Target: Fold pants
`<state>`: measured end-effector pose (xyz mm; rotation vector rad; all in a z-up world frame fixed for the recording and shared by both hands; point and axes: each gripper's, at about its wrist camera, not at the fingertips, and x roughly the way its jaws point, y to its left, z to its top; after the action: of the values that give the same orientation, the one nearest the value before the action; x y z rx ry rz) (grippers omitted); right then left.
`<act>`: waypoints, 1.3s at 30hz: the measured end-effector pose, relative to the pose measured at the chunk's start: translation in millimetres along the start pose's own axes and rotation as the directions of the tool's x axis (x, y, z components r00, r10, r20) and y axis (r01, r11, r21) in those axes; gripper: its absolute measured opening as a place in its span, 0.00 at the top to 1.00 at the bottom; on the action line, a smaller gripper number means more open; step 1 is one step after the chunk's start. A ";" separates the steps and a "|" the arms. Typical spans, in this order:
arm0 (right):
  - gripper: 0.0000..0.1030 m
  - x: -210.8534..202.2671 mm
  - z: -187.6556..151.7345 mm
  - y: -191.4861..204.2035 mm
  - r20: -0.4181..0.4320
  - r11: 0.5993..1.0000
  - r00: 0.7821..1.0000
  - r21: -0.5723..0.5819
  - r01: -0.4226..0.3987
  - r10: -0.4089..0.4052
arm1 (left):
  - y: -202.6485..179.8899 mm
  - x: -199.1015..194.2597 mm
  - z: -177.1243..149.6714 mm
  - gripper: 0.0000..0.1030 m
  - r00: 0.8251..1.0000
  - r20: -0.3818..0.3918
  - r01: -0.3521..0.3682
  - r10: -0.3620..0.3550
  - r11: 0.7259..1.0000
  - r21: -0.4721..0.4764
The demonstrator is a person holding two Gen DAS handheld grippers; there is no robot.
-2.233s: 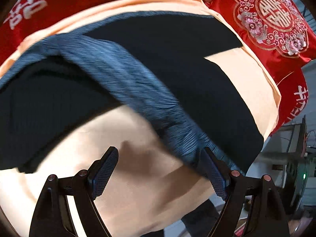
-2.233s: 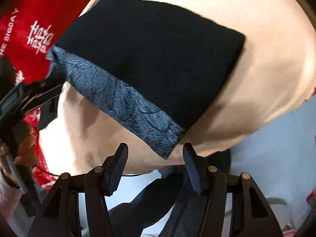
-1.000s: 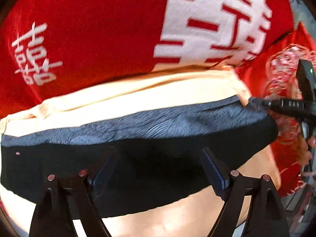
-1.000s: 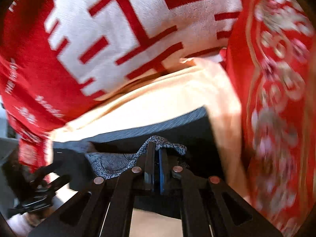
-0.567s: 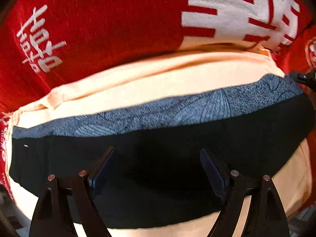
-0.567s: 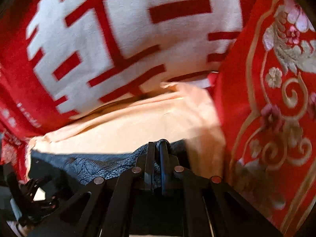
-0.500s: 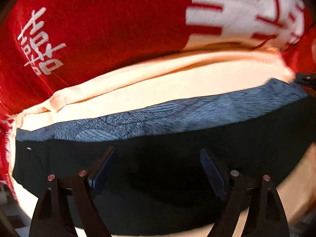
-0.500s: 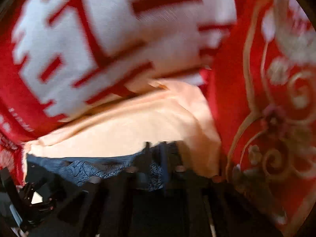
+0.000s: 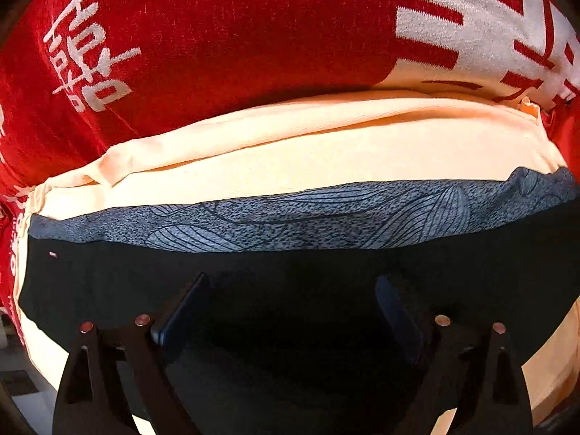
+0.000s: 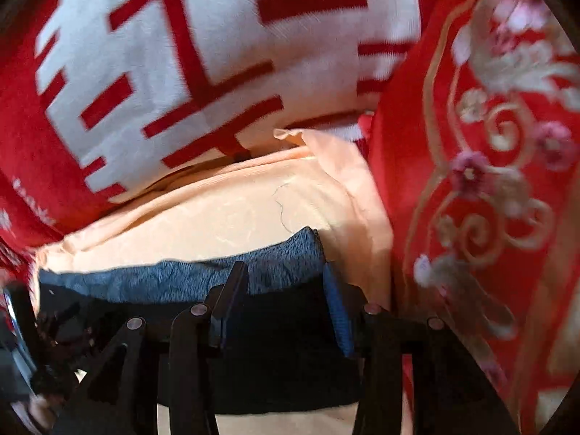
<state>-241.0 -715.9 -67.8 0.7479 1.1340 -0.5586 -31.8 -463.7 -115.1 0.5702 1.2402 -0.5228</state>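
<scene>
— Where are the pants (image 9: 290, 290) now?

— Lying flat on the peach sheet (image 9: 326, 152), folded over, the grey patterned band (image 9: 308, 217) along the far edge, near the red blanket (image 9: 217, 36). On my right view the band's end sits just short of the embroidered red cushion (image 10: 489, 181).

— And your tools?

— Left tool (image 9: 290, 311) spread wide above the black cloth, holding nothing. Right tool (image 10: 282, 297) also spread, its fingers either side of the corner by the band, gripping nothing.

— How will it handle?

— I judge it light, soft and limp; it will sag and slide on itself. I'd pinch the doubled edge at both corners, where the layers are thickest, and lift evenly.
</scene>
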 end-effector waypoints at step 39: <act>0.50 -30.7 -121.0 115.1 -0.061 0.988 0.987 -0.035 -0.150 0.148 | 104.5 -25.3 -49.4 0.01 1.000 -0.024 0.007 -0.007 1.000 -0.009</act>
<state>-238.9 -548.6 -39.0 0.8116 1.1289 -0.3897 -5.5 -351.2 -89.4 0.5662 1.2674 -0.5177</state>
